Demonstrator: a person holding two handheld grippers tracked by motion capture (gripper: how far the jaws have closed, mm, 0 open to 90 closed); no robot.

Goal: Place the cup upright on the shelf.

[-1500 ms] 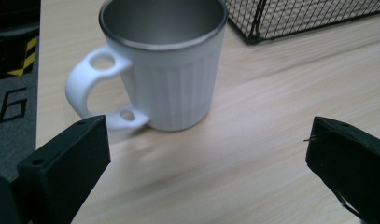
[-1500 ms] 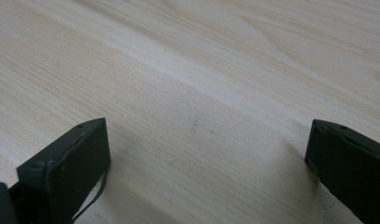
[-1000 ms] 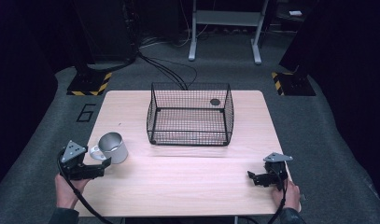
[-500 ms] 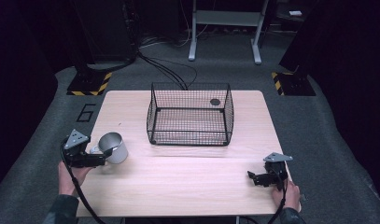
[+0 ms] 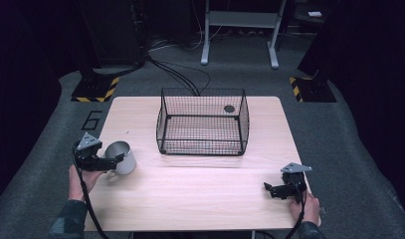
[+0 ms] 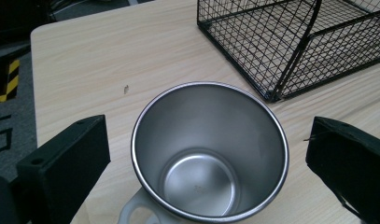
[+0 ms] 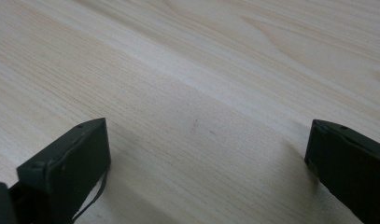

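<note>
The pale wooden tabletop [image 5: 200,189] stands on grey carpet, and a black wire basket [image 5: 202,122] sits on its far middle part, with a small dark round thing [image 5: 229,108] lying inside near its far right corner.

At the left edge, a steel mug [image 5: 121,157] stands upright on the wood, well apart from the basket and nearer the person. The left claw [image 5: 110,162] reaches toward it from the left. In the left gripper view the mug [image 6: 210,151] sits between the two black jaws, which are spread wide, one on either side of its rim with wood showing in the gaps, so they do not touch it. Its pale handle [image 6: 137,210] points back toward the camera, and the inside is empty. The basket's near corner [image 6: 271,95] lies just beyond.

The right claw [image 5: 272,190] rests low at the near right of the tabletop, its jaws spread wide over bare wood [image 7: 192,93] in the right gripper view.

Against the picture a second ago, the left claw has moved forward and closed in around the mug, which now stands between the jaws rather than ahead of them; the right claw has kept its place.
</note>
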